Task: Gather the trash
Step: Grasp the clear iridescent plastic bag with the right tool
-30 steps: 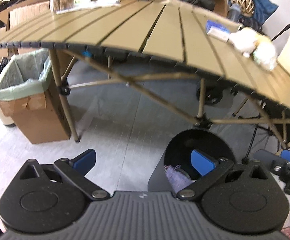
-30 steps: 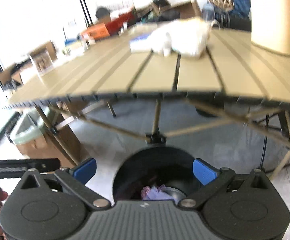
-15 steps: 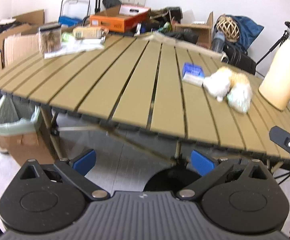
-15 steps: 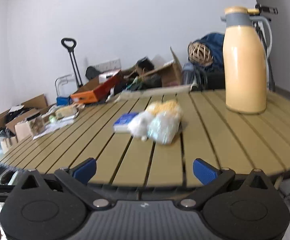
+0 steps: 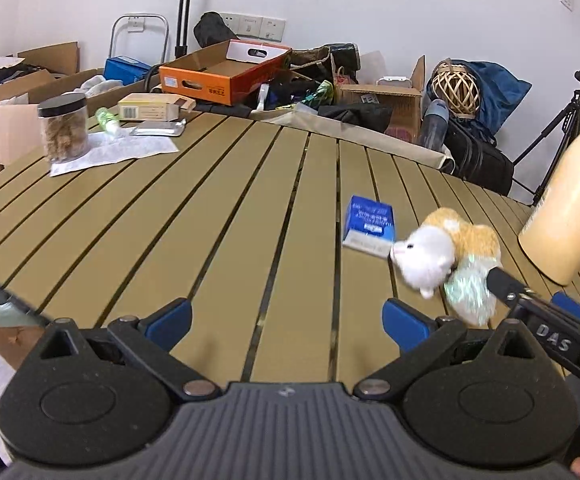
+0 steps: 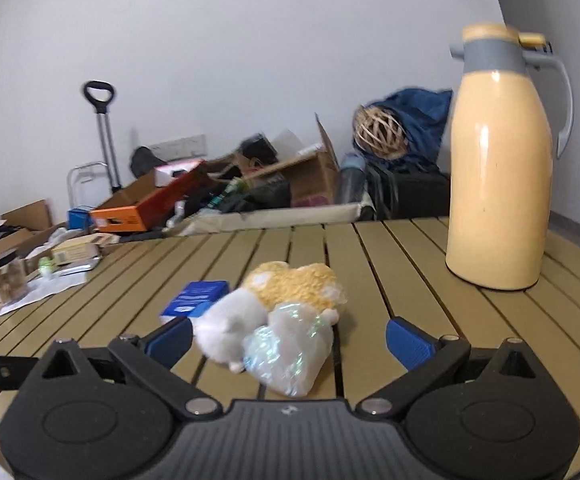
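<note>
Right wrist view, right gripper [image 6: 287, 340] fingers wide and holding nothing, shiny crumpled plastic wrap [image 6: 290, 354] low in the middle between them, touching a plush toy [image 6: 277, 300] on the slatted surface [image 6: 390, 280], left wrist view, left gripper [image 5: 287, 320] fingers wide too, blue box [image 5: 369, 222] right of middle.

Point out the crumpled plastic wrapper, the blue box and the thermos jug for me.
crumpled plastic wrapper [image 6: 290, 354], right wrist view, middle of the shiny film
blue box [image 5: 370, 216], left wrist view, printed top face
thermos jug [image 6: 498, 200], right wrist view, cream body
</note>
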`<state>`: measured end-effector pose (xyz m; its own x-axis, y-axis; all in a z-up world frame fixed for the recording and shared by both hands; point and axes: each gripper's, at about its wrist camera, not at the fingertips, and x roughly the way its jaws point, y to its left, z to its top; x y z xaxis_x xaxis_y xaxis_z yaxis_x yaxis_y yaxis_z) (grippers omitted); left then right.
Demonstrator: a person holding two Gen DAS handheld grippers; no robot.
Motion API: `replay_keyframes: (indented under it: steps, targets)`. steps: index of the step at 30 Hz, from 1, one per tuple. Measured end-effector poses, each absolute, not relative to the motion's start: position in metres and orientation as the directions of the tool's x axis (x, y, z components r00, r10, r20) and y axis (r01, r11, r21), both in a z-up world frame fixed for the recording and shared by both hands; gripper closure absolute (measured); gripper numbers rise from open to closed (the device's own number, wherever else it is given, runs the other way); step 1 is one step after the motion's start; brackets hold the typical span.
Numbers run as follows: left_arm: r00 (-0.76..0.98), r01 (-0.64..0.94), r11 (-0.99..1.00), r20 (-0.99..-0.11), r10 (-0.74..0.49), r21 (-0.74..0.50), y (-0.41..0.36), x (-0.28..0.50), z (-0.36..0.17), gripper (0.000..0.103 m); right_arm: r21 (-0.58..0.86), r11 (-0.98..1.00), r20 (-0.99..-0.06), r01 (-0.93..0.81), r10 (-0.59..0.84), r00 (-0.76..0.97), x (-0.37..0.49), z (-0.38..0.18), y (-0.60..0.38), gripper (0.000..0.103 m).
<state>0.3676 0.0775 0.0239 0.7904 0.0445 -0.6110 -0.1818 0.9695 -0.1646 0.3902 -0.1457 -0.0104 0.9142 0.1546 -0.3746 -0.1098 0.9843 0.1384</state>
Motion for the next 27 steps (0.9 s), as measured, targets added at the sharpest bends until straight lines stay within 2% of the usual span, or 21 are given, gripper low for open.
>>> replay_keyframes:
  steps: [5, 7, 10, 11, 13, 17, 21, 27]
  targets:
    - [0.779, -0.183, 0.964, -0.626, 0.025, -0.19, 0.078, 0.395, 0.017, 0.0, 0.191, 0.979, -0.429, -0.078, 0.155, 0.89, 0.422, -0.024, -0.149, 0.002]
    - [0.775, -0.19, 0.961, -0.632, 0.019, -0.203, 0.079, 0.4, 0.014, 0.0, 0.19, 0.979, -0.439, -0.074, 0.152, 0.885, 0.429, -0.029, -0.148, 0.009]
    - [0.77, -0.187, 0.959, -0.638, 0.008, -0.214, 0.079, 0.405, 0.01, 0.0, 0.187, 0.98, -0.447, -0.069, 0.147, 0.882, 0.435, -0.033, -0.145, 0.013]
    - [0.769, -0.186, 0.958, -0.64, 0.004, -0.217, 0.079, 0.406, 0.01, 0.0, 0.178, 0.982, -0.45, -0.07, 0.144, 0.881, 0.436, -0.034, -0.144, 0.016]
    - [0.764, -0.187, 0.957, -0.645, 0.001, -0.22, 0.079, 0.407, 0.008, 0.0, 0.17, 0.983, -0.459, -0.068, 0.14, 0.877, 0.438, -0.035, -0.142, 0.032]
    - [0.761, -0.18, 0.96, -0.648, -0.003, -0.216, 0.078, 0.407, 0.006, 0.0, 0.186, 0.98, -0.479, -0.069, 0.152, 0.865, 0.441, -0.038, -0.142, 0.04]
    - [0.762, -0.179, 0.96, -0.648, -0.003, -0.215, 0.079, 0.405, 0.005, 0.0, 0.224, 0.97, -0.491, -0.089, 0.192, 0.85, 0.441, -0.042, -0.144, 0.059]
    - [0.761, -0.185, 0.96, -0.649, 0.004, -0.21, 0.081, 0.403, 0.004, 0.0, 0.248, 0.963, -0.469, -0.105, 0.215, 0.857, 0.431, -0.042, -0.148, 0.064]
